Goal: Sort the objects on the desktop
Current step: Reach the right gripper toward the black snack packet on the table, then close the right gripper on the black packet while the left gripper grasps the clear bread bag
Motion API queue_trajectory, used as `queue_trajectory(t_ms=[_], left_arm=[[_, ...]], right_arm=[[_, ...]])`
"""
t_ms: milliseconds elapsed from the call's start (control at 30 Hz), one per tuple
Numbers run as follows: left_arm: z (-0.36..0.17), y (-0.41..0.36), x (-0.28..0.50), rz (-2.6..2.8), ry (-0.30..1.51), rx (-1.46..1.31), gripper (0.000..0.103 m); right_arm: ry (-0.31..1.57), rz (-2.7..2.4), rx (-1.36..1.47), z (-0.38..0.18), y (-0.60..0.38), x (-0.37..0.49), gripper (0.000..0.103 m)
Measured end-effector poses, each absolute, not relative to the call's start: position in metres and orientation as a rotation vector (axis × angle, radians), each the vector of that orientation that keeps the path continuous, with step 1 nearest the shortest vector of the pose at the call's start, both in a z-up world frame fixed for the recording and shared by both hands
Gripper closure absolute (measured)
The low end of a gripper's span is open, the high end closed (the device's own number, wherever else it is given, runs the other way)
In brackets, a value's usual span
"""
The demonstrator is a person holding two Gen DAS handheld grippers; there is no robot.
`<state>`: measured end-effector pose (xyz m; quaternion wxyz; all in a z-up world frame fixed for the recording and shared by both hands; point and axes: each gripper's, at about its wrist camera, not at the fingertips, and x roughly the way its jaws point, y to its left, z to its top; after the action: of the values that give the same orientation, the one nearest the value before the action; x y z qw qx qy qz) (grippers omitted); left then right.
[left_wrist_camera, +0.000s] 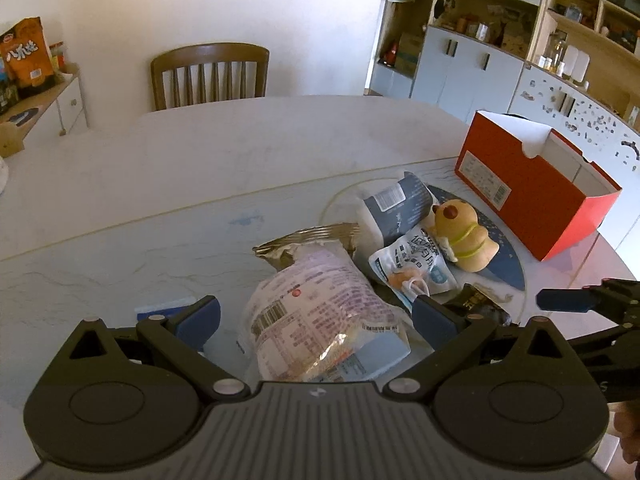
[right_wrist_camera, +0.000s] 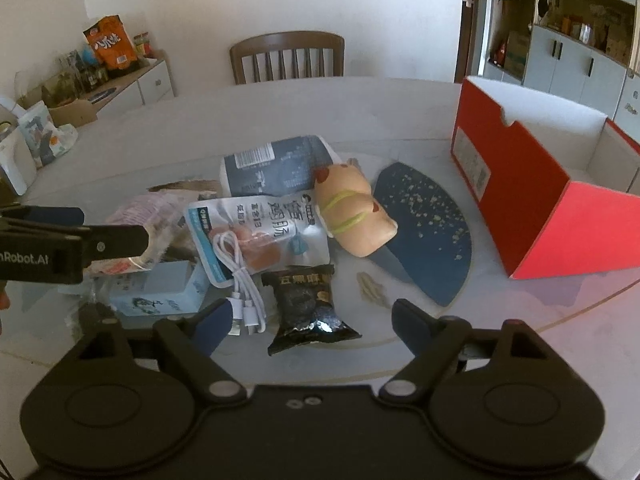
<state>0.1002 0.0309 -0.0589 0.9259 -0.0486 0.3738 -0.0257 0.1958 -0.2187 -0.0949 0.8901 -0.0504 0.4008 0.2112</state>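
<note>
both claws [left_wrist_camera: 316,316] [right_wrist_camera: 310,322] spread wide, gripping nothing | snack packets [right_wrist_camera: 308,308] heaped on table | red box [right_wrist_camera: 536,184] open

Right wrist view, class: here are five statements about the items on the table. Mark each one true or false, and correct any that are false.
1. The red box is open at the top. True.
2. The white cable lies coiled inside the red box. False: it lies on the table beside the black snack packet.
3. The right tongs are shut on the bear toy. False: they are open, holding nothing.
4. The black snack packet sits between the right tongs' fingers. True.
5. The left tongs are open around a pink printed packet. True.
</note>
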Motion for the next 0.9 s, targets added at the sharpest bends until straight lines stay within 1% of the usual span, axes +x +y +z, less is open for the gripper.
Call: queue_trajectory(t_ms=[233,333,367,467,533,633,667,733,767,833,867,900], left_arm=[[-0.067,0.027,0.107,-0.076,0.783,-0.069,0.001],[-0.069,0.025,0.110,-0.093,0.791,-0.065,0.007],[-0.069,0.024,0.110,-0.096,0.795,-0.067,0.008],[-0.069,0.024,0.111,-0.097,0.795,-0.066,0.009],[-0.070,0.024,0.111,-0.097,0.797,-0.067,0.010],[-0.070,0.024,0.111,-0.095,0.796,-0.069,0.012],[-0.070,0.024,0.111,-0.100,0.794,-0.068,0.014],[-0.070,0.022,0.111,-0.099,0.789,-0.058,0.016],[-0.070,0.021,0.110,-0.097,0.787,-0.054,0.019],[-0.070,0.021,0.110,-0.094,0.788,-0.052,0.021],[-0.069,0.021,0.110,-0.091,0.789,-0.052,0.024],[-0.068,0.021,0.109,-0.087,0.787,-0.049,0.028]], right_arm=[[0.870,0.436,-0.122,-0.110,-0.211,0.207,0.024],[0.887,0.435,-0.125,-0.115,-0.209,0.211,0.029],[0.892,0.434,-0.123,-0.116,-0.209,0.212,0.030],[0.899,0.443,-0.116,-0.117,-0.209,0.214,0.031],[0.905,0.453,-0.110,-0.118,-0.208,0.215,0.035],[0.914,0.465,-0.103,-0.119,-0.207,0.216,0.037],[0.917,0.472,-0.099,-0.119,-0.207,0.217,0.039],[0.921,0.486,-0.093,-0.119,-0.206,0.218,0.047],[0.924,0.492,-0.091,-0.119,-0.205,0.218,0.049],[0.928,0.496,-0.093,-0.118,-0.204,0.218,0.054],[0.929,0.495,-0.095,-0.117,-0.203,0.218,0.060],[0.930,0.493,-0.095,-0.117,-0.204,0.218,0.062]])
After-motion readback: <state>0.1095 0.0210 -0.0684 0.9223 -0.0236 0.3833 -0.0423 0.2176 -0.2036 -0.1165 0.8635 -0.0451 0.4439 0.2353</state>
